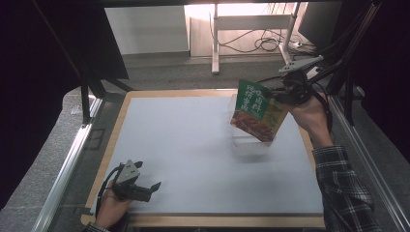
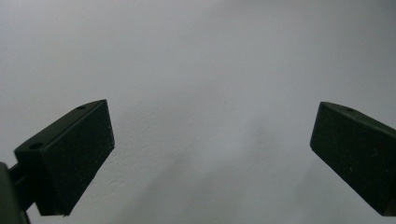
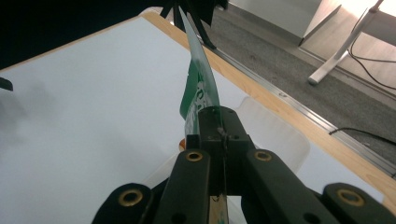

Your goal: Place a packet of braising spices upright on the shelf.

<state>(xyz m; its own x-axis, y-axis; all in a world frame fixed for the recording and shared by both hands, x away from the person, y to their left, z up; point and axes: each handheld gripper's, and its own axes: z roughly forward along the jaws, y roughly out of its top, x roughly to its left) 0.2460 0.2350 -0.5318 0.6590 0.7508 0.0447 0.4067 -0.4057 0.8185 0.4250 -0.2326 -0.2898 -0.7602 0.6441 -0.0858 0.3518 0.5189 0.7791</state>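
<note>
A green food packet (image 1: 258,111) with a picture of a reddish dish hangs tilted above the right part of the white mat (image 1: 183,145). My right gripper (image 1: 285,94) is shut on the packet's upper right edge. In the right gripper view the packet (image 3: 201,88) stands edge-on out of the closed jaws (image 3: 219,126). A clear plastic container (image 1: 249,145) sits on the mat just under the packet, and its pale rim (image 3: 280,135) lies below the jaws. My left gripper (image 1: 149,175) rests at the mat's near left corner, open, with nothing between its fingers (image 2: 70,158).
The mat covers a wooden table (image 1: 309,145) with a thin bare border. Black frame posts (image 1: 87,96) stand at the far left and far right corners. Beyond the table are a grey floor, a white desk leg (image 1: 215,48) and loose cables (image 1: 266,43).
</note>
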